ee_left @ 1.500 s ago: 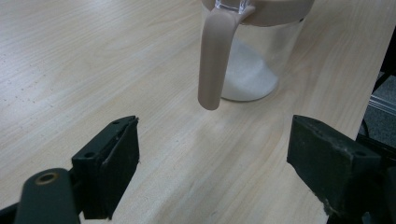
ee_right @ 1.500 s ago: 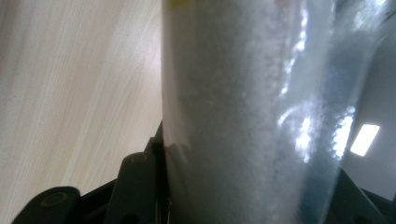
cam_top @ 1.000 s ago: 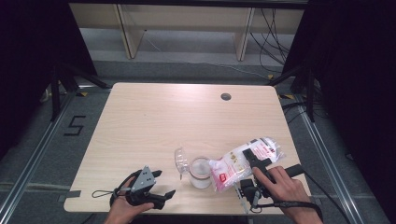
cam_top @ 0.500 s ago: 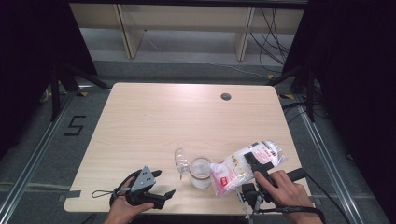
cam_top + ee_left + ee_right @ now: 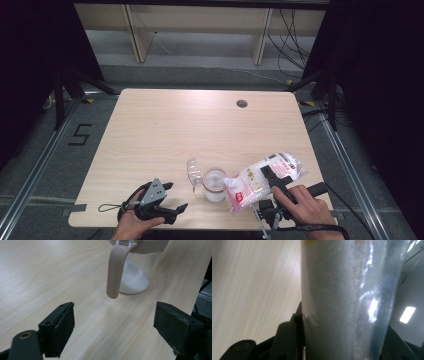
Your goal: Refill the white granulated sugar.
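A clear glass jar (image 5: 215,184) with white grains in its bottom stands near the table's front edge, its hinged lid (image 5: 193,173) flipped open to the left. My right gripper (image 5: 273,180) is shut on a clear bag of white grains (image 5: 257,181) with a red label. The bag is tilted, its low corner over the jar's mouth. In the right gripper view the bag (image 5: 342,297) is squeezed between the jaws. My left gripper (image 5: 176,196) rests on the table left of the jar, open. In the left gripper view the jar (image 5: 135,277) and its beige clasp (image 5: 115,270) are just ahead.
The pale wooden table (image 5: 165,130) has a round cable hole (image 5: 242,104) at the back right. Its front edge runs just under both hands. Black curtains and metal frame legs stand to either side, and cables lie on the floor behind.
The right hand has shifted only slightly with the bag, which stays tipped over the jar. The left gripper has kept still.
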The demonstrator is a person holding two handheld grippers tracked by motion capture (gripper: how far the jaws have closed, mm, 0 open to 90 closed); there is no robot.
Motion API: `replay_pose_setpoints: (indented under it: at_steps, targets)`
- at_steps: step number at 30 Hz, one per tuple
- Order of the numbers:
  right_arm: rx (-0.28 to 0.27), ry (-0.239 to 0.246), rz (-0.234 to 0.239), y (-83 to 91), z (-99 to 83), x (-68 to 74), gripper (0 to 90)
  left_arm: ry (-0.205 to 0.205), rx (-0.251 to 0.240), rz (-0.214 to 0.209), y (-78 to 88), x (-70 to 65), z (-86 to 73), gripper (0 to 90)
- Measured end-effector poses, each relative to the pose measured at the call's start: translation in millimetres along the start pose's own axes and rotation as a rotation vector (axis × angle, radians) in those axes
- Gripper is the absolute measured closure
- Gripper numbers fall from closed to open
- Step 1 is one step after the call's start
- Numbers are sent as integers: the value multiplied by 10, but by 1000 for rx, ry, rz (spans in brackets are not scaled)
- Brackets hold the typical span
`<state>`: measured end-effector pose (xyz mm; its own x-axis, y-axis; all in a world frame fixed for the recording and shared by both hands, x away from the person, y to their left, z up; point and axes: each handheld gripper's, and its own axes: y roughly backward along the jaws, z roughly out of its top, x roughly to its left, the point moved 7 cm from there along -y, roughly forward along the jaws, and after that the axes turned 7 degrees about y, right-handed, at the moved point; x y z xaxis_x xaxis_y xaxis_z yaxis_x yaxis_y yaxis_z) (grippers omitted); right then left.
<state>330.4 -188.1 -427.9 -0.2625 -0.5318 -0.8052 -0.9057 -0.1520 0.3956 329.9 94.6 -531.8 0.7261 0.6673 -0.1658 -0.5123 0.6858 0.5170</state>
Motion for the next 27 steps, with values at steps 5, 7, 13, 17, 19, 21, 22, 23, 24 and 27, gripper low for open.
replay_pose_setpoints:
  at_steps: [5,7,13,17,19,21,22,23,24,27]
  targets:
    - [-14,6,1,0,27,-16,587,-5,0,0,0,1,1,167]
    - [-14,3,3,6,38,-14,587,-5,0,0,0,2,0,167]
    - [-25,-10,-1,1,74,-26,588,-5,0,0,0,2,1,167]
    - [-26,-23,6,-11,91,-20,589,-5,-2,2,-5,1,0,167]
    - [-40,8,1,-32,104,-46,590,-5,-3,2,-5,0,0,167]
    - [-34,-14,-4,-49,103,-35,590,-5,-2,2,-6,0,0,167]
    - [-30,-24,4,-51,102,-25,590,-4,-3,2,-6,0,0,167]
    - [-33,-8,8,-59,106,-39,591,-4,-3,2,-6,1,0,167]
    - [-39,5,1,-71,112,-53,591,-4,-3,2,-6,0,0,167]
    - [-36,-17,2,-87,121,-44,592,-5,-2,2,-5,0,0,167]
